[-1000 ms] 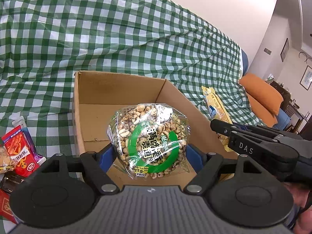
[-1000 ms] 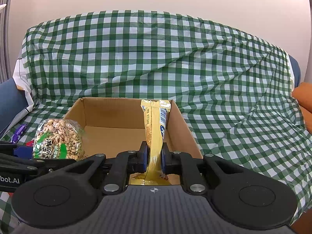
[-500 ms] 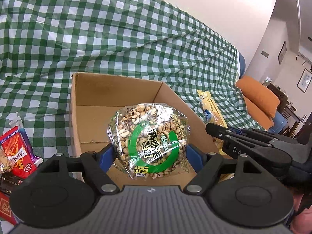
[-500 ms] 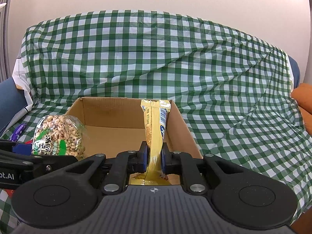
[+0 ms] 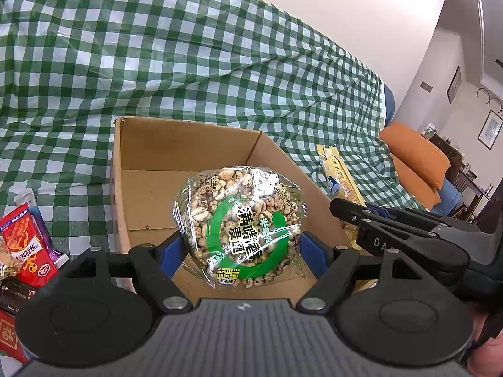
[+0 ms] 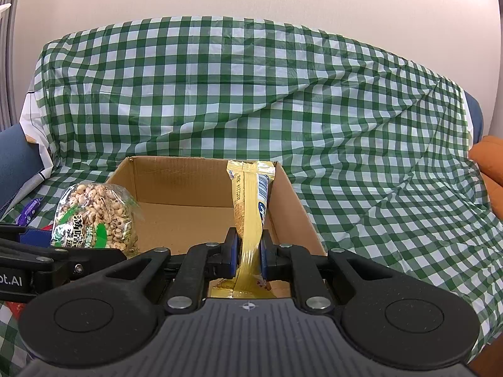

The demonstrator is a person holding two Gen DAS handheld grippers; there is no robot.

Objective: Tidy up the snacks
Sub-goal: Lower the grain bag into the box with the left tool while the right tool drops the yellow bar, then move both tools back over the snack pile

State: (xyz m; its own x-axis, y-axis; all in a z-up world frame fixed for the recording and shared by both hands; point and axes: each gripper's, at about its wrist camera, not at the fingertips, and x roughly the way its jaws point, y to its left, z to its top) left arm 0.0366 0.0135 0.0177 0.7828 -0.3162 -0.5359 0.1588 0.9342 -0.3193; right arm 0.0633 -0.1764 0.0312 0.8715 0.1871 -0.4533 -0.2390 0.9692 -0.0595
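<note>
An open cardboard box (image 5: 188,144) sits on the green checked cloth; it also shows in the right wrist view (image 6: 176,182). My left gripper (image 5: 240,248) is shut on a clear round puffed-snack bag with a green ring label (image 5: 242,223), held above the box's near part. That bag also shows in the right wrist view (image 6: 94,220). My right gripper (image 6: 248,254) is shut on a long yellow snack packet (image 6: 250,201), held upright over the box's right side. The packet (image 5: 338,176) and right gripper (image 5: 345,210) appear at the right in the left wrist view.
Several loose snack packets, one red (image 5: 25,245), lie on the cloth left of the box. An orange cushion (image 5: 418,160) and furniture stand at the far right. The cloth (image 6: 251,88) rises behind the box over a sofa back.
Both grippers have edged forward toward the box, each holding its snack. The box sits slightly nearer and lower in both views.
</note>
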